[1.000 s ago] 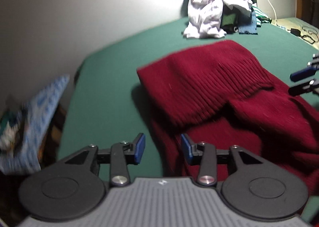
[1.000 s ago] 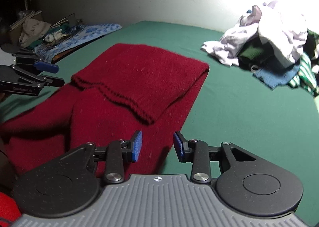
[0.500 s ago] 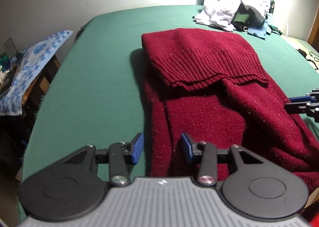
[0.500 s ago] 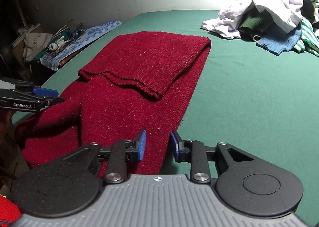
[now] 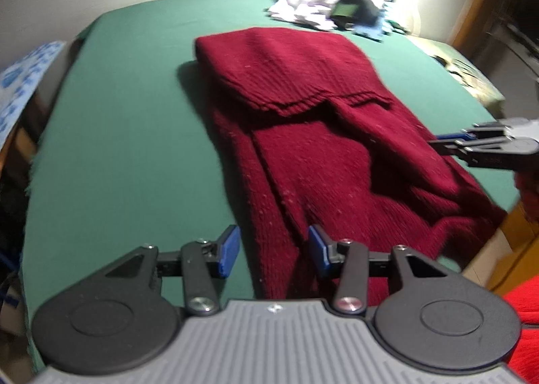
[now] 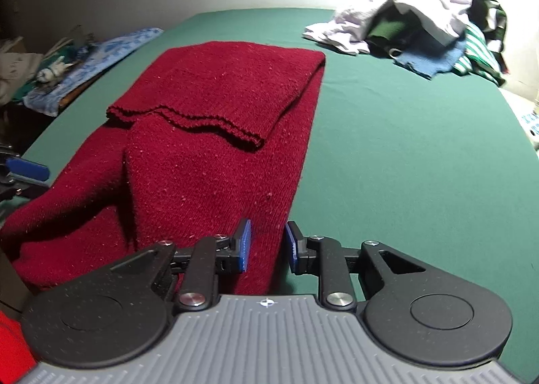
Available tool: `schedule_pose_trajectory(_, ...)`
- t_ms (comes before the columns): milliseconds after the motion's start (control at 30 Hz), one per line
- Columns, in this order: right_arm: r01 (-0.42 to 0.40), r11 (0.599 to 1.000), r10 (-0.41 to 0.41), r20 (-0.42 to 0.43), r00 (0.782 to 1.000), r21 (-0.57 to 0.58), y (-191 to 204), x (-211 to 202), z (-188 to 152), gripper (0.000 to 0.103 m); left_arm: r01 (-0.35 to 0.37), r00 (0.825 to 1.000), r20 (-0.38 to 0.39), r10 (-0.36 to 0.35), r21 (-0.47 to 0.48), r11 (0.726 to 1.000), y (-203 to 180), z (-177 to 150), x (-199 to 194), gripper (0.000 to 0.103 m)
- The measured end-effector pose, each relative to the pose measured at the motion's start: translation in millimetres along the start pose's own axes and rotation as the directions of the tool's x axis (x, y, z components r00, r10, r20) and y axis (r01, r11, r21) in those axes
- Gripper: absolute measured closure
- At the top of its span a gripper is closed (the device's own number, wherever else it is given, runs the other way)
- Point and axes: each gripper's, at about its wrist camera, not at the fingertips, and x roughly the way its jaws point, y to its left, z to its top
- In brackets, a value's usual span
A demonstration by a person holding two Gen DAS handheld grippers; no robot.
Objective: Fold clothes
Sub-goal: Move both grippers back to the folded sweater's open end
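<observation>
A dark red knit sweater [image 5: 320,121] [image 6: 209,148] lies lengthwise on the green table cover [image 5: 118,148], its far part folded back toward me with the ribbed hem on top. My left gripper [image 5: 273,239] hovers at the sweater's near left edge. Its jaws are opening and the cloth edge lies between them, untouched by the pads. My right gripper [image 6: 267,232] is at the near right edge, jaws closing, with a strip of red knit in the gap and the pads clear of it. Each gripper also appears in the other view: right gripper [image 5: 451,143], left gripper [image 6: 30,168].
A heap of mixed clothes [image 5: 330,3] [image 6: 421,23] sits at the table's far end. A blue-and-white patterned cloth [image 6: 101,53] covers clutter beyond the left side. Something bright red [image 5: 525,299] shows at the near edge. Open green cover [image 6: 404,148] stretches right of the sweater.
Both views have tipped down and pulled toward the sweater's near end. The right jaws have narrowed around the right edge. The left gripper now straddles the left edge.
</observation>
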Motion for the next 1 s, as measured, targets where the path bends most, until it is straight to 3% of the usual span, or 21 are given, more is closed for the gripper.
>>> schedule_pose_trajectory(167, 0.099, 0.995, -0.098, 0.016, 0.995, -0.031, 24, -5, -10, 0.078, 0.109, 0.993, -0.032, -0.109, -0.022, 0.994, 16, -2, 6, 0.052)
schedule_pose_trajectory(267, 0.128, 0.992, -0.128, 0.013, 0.992, 0.008, 27, -8, -14, 0.078, 0.134, 0.990, -0.047, -0.135, -0.008, 0.991, 16, -1, 8, 0.052)
schedule_pose_trajectory(367, 0.124, 0.991, -0.124, -0.003, 0.992, 0.049, 23, -10, -14, 0.078, 0.128, 0.989, -0.076, -0.129, -0.017, 0.992, 18, -1, 12, 0.038)
schedule_pose_trajectory(400, 0.120, 0.992, -0.120, -0.011, 0.993, 0.038, 22, -11, -14, 0.078, 0.122, 0.989, -0.084, -0.124, -0.030, 0.992, 20, -1, 12, 0.034)
schedule_pose_trajectory(533, 0.082, 0.997, -0.082, -0.062, 0.995, -0.004, 16, -17, -10, 0.073, 0.103, 0.988, -0.107, -0.114, -0.101, 0.989, 22, -4, 8, 0.031)
schedule_pose_trajectory(700, 0.002, 0.998, 0.006, -0.134, 0.991, 0.059, -3, -17, -6, 0.067, 0.101, 0.986, -0.106, -0.128, -0.232, 0.967, 18, -13, 3, 0.028)
schedule_pose_trajectory(1000, -0.075, 0.997, 0.073, -0.079, 0.994, -0.022, -10, -20, -14, 0.057, 0.045, 0.991, -0.101, -0.084, -0.338, 0.940, -3, -19, -2, 0.028)
